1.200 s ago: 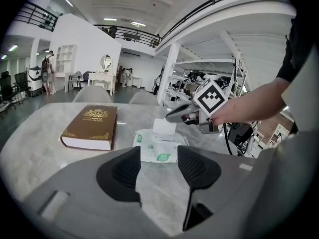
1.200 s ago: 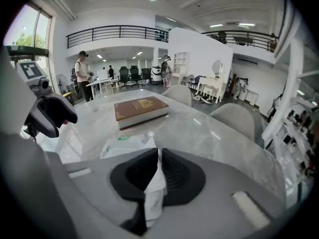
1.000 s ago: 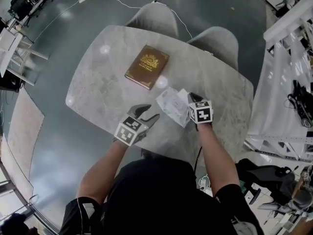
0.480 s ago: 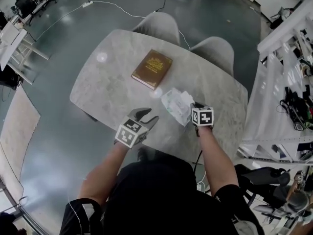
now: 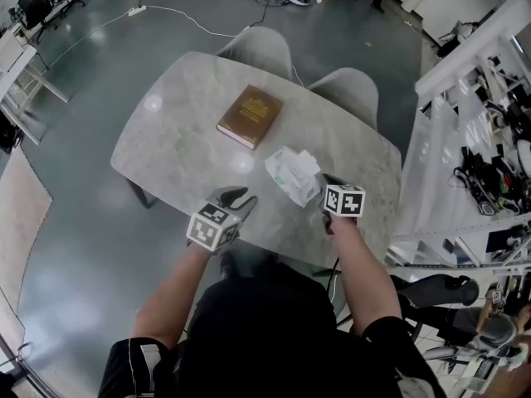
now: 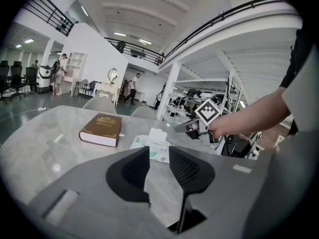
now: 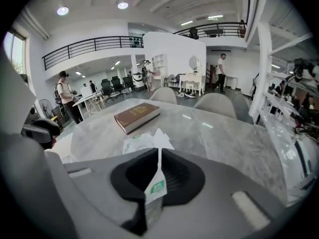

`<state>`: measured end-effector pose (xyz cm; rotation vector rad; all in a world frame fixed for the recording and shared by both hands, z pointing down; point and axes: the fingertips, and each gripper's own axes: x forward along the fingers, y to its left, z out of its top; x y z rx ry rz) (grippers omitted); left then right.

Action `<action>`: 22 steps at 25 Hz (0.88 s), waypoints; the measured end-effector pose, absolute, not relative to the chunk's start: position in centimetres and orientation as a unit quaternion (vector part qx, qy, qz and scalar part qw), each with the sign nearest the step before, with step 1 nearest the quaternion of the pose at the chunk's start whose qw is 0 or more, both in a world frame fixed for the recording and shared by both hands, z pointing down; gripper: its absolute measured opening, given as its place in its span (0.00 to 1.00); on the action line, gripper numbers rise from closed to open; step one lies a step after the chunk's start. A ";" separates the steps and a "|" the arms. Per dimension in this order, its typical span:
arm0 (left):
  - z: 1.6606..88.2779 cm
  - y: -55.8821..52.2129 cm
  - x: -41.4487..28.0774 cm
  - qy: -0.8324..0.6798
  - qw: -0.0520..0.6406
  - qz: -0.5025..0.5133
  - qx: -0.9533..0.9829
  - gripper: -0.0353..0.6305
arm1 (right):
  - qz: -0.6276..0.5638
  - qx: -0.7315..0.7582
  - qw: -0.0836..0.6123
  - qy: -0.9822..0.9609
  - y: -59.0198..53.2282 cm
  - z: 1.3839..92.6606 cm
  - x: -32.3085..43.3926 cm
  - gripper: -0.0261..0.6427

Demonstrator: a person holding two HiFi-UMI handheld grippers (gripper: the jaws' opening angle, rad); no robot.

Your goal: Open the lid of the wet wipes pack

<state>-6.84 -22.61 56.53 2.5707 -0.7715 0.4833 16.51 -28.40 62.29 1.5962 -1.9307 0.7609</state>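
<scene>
1. Between the pads of the right gripper (image 7: 158, 156) sits a thin white strip (image 7: 155, 184) with a green mark, seen edge-on. The jaws have just been closing and now pinch it. I cannot tell whether the strip is part of the pack.
2. Near and to the left, the left gripper (image 6: 159, 153) has also just been closing. Its jaws stand narrowly apart with nothing between them, only bare table (image 5: 166, 143) showing through the gap.
3. Just beyond both grippers, toward the right of the tabletop, the wet wipes pack (image 5: 290, 177) lies flat. A white lid flap (image 6: 158, 134) stands up from its top (so the lid looks raised already). The right gripper's tips are just beside the pack's near right corner, and the left gripper is apart from it.
4. Farther off and to the left of the pack lies a brown book (image 5: 250, 116), clear of both grippers. Two grey chairs (image 5: 259, 46) stand at the far edge.
5. My reading of the step is that the opening itself is done or nearly so, and what remains is finishing.
6. The next move, as I judge it, starts with letting go of the strip. If the flap tips back, the left gripper should steady the pack's body. The right can then take the flap by its free edge and fold it farther back.
</scene>
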 end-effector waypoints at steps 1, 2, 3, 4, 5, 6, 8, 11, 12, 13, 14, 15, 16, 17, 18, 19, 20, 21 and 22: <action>56.2 -22.7 -6.7 -0.278 0.203 0.171 0.923 0.25 | 0.277 0.587 0.250 -0.718 -28.2 61.7 16.4 0.07; 55.8 -22.9 -6.5 -0.281 0.198 0.168 0.924 0.25 | 0.273 0.584 0.240 -0.726 -28.0 61.0 16.1 0.07; 55.3 -23.2 -6.4 -0.284 0.193 0.166 0.924 0.24 | 0.268 0.580 0.230 -0.734 -27.9 60.3 15.9 0.07; 54.7 -23.5 -6.3 -0.288 0.187 0.162 0.925 0.24 | 0.263 0.577 0.220 -0.741 -27.8 59.7 15.8 0.07; 54.1 -23.8 -6.1 -0.292 0.181 0.160 0.926 0.24 | 0.259 0.574 0.212 -0.747 -27.6 59.0 15.7 0.07; 53.5 -24.0 -5.8 -0.296 0.176 0.157 0.926 0.23 | 0.256 0.573 0.201 -0.752 -27.3 58.3 15.8 0.07; 52.4 -24.4 -5.3 -0.306 0.168 0.154 0.925 0.23 | 0.254 0.570 0.176 -0.761 -26.7 56.9 16.1 0.07; 50.5 -24.9 -4.2 -0.321 0.157 0.147 0.922 0.21 | 0.249 0.561 0.144 -0.776 -25.4 54.6 17.0 0.07; 49.8 -25.1 -3.7 -0.327 0.151 0.144 0.922 0.20 | 0.242 0.556 0.139 -0.783 -25.0 53.9 17.4 0.07; 49.2 -25.2 -3.1 -0.332 0.146 0.140 0.921 0.19 | 0.232 0.553 0.135 -0.789 -24.6 53.1 18.2 0.07; 48.6 -25.3 -2.4 -0.337 0.141 0.136 0.921 0.18 | 0.221 0.552 0.132 -0.793 -24.3 52.3 19.1 0.07; 48.0 -25.4 -1.7 -0.343 0.139 0.132 0.920 0.17 | 0.213 0.553 0.128 -0.795 -24.1 51.6 20.3 0.07; 47.4 -25.4 -1.1 -0.348 0.139 0.126 0.918 0.17 | 0.206 0.557 0.122 -0.795 -23.8 50.9 21.4 0.07; 46.8 -25.3 -0.5 -0.353 0.143 0.119 0.917 0.16 | 0.200 0.562 0.115 -0.795 -23.6 50.3 22.5 0.07; 46.2 -25.3 0.0 -0.357 0.148 0.110 0.916 0.15 | 0.195 0.567 0.107 -0.793 -23.4 49.7 23.5 0.07; 45.5 -25.3 0.6 -0.360 0.151 0.101 0.915 0.14 | 0.191 0.571 0.097 -0.793 -23.2 49.1 24.3 0.06; 44.8 -25.3 1.1 -0.362 0.150 0.093 0.915 0.12 | 0.187 0.575 0.087 -0.792 -22.9 48.5 25.0 0.05; 44.2 -25.3 1.7 -0.364 0.144 0.090 0.916 0.12 | 0.183 0.577 0.079 -0.792 -22.5 48.1 25.5 0.05; 43.6 -25.3 2.3 -0.365 0.133 0.088 0.917 0.11 | 0.180 0.579 0.073 -0.792 -22.0 47.6 25.9 0.05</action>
